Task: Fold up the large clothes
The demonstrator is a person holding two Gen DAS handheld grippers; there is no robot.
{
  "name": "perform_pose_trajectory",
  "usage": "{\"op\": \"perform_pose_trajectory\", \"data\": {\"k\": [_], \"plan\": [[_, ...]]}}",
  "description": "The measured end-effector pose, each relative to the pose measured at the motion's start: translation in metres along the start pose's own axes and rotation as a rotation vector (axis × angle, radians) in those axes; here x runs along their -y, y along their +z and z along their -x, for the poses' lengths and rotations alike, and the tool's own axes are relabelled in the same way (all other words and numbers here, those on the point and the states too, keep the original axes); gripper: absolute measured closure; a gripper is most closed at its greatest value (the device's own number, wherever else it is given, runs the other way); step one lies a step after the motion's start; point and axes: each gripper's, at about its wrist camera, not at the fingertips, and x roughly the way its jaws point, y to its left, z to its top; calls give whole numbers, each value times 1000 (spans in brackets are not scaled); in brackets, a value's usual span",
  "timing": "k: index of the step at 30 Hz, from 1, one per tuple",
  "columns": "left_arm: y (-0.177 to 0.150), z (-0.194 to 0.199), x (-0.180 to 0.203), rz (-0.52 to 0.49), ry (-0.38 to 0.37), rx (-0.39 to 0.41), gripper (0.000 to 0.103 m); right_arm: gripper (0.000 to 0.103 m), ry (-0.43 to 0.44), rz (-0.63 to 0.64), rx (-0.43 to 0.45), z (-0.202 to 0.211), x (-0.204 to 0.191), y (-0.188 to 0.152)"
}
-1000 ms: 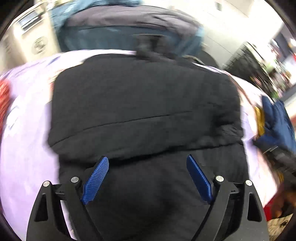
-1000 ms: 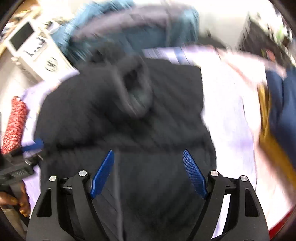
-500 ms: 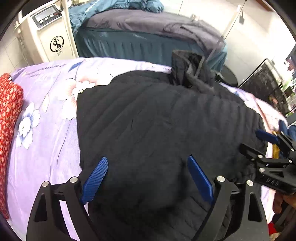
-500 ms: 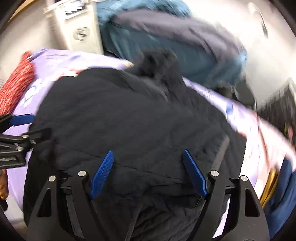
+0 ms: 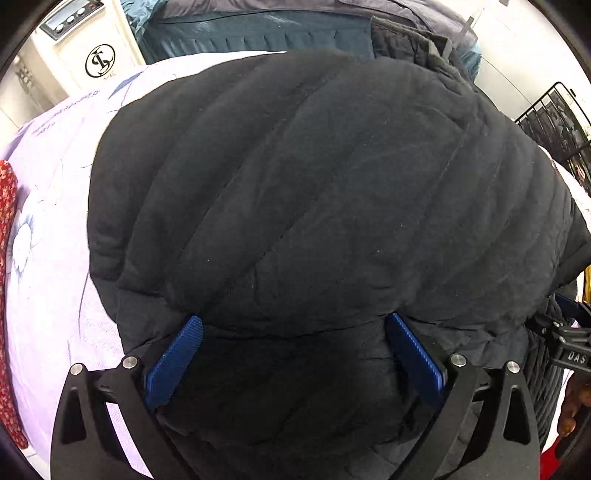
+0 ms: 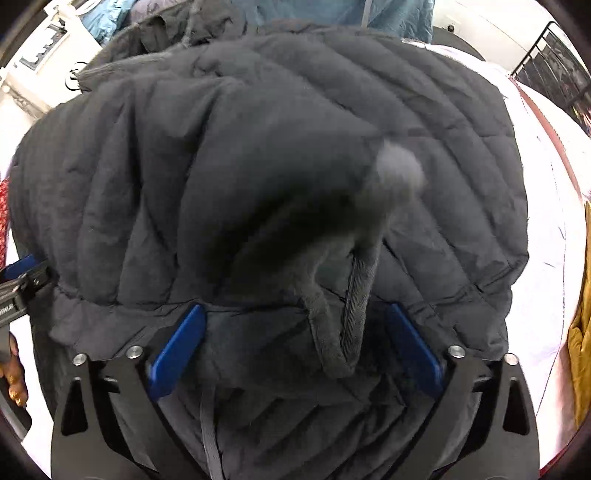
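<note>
A black quilted puffer jacket [image 5: 317,192] lies folded on a lilac flowered sheet [image 5: 48,280] and fills both views. My left gripper [image 5: 295,332] points down onto its near folded edge. Its jaws are opening wide, with jacket fabric bulging between the blue pads [image 5: 177,350]. My right gripper [image 6: 293,328] also points down on the jacket [image 6: 221,166] with its jaws opening. A blurred grey ribbed cuff [image 6: 332,343] lies between its pads [image 6: 413,347]. Each gripper shows at the other view's edge: the right gripper [image 5: 569,347] and the left gripper [image 6: 18,291].
A white machine [image 5: 92,48] and a teal-covered bed [image 5: 258,33] stand behind the sheet. Red patterned cloth [image 5: 7,258] lies at the left. A black wire rack [image 5: 554,118] stands at the right, and a mustard garment [image 6: 580,350] lies there. A person's hand [image 6: 14,373] holds the left gripper.
Both grippers have come down close onto the jacket, which now fills the views. Both pairs of jaws stand wider than before. The grey cuff now lies between the right fingers.
</note>
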Motion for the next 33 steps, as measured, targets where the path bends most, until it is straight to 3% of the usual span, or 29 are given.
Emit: {"op": "perform_pose_trajectory", "data": {"k": [11,18,23,26,33], "plan": [[-25,-5,9,-40,23,96,5,4,-12,-10,4,-3,-8,-6],[-28,21,10,-3,12,73,6,5,10,-17,-22,22,-8,-19],[-71,61,-5,46,-40,152,6,5,100,-6,57,63,-3,-55],[-108,69,-15,88,-21,120,7,5,125,18,56,76,2,-88],[-185,70,-79,317,-58,29,11,5,127,-34,25,87,43,-161]]}}
